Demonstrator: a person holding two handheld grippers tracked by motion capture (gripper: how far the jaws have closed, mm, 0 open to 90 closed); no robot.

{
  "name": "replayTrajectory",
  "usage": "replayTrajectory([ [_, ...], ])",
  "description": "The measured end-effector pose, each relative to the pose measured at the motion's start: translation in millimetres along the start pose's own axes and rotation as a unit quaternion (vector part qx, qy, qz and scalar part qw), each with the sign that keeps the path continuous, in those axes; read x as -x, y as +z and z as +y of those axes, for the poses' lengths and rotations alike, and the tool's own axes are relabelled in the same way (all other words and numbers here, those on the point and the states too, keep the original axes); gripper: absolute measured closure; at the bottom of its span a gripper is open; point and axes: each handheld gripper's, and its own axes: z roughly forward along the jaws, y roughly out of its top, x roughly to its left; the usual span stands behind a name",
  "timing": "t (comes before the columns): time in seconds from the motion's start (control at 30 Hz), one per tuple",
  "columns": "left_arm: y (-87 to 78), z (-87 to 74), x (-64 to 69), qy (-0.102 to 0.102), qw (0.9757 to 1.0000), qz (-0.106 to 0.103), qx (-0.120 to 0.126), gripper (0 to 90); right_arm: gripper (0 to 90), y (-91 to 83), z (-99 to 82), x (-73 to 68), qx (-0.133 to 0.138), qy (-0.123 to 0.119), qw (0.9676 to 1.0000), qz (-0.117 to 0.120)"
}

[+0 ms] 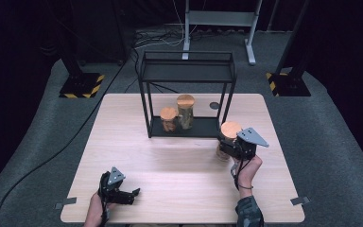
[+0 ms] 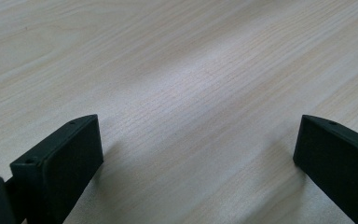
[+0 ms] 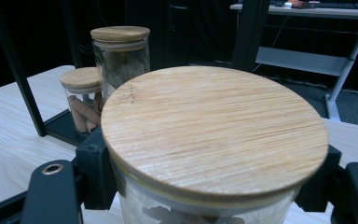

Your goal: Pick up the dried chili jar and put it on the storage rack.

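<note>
Bamboo-lidded glass jar (image 3: 214, 135), held in the right gripper (image 1: 236, 146) near the right edge of the light wooden table (image 1: 179, 161), just in front of the right front leg of the black metal rack (image 1: 187, 71). Its round lid shows pale, straight grain; the clear wall below reveals brownish pieces inside. In the right gripper view the two black jaws press against opposite sides of the glass just under the lid, so the claw is closed on the jar. Whether the jar's base rests on the table cannot be told. The right hand (image 1: 249, 168) reaches forward from the bottom edge, its gripper pointing toward the rack. On the rack's lower shelf stand a short jar (image 1: 168, 119) and, just beside it, a tall jar (image 1: 185, 111), both with matching lids. The left gripper (image 1: 134, 193) lies low over the table's near left part, its jaws spread wide with nothing between them but bare wood.
</note>
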Motion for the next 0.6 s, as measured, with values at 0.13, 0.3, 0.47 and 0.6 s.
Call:
replayTrajectory([
  [0.13,0.0,0.0,0.1,0.0,1.0,0.0,0.0,0.6,24.6,2.6,1.4,-1.9,0.001,-0.002,1.0,0.002],
  [0.3,0.0,0.0,0.1,0.0,1.0,0.0,0.0,0.6,24.6,5.4,2.5,-3.6,0.0,-0.002,1.0,0.004],
  [0.47,0.0,0.0,0.0,0.0,1.0,0.0,0.0,0.7,24.6,8.5,3.0,-5.3,-0.002,-0.003,1.0,0.006],
  [0.6,0.0,0.0,0.1,0.0,1.0,0.0,0.0,0.7,24.6,11.4,3.7,-6.2,-0.003,-0.006,1.0,0.007],
])
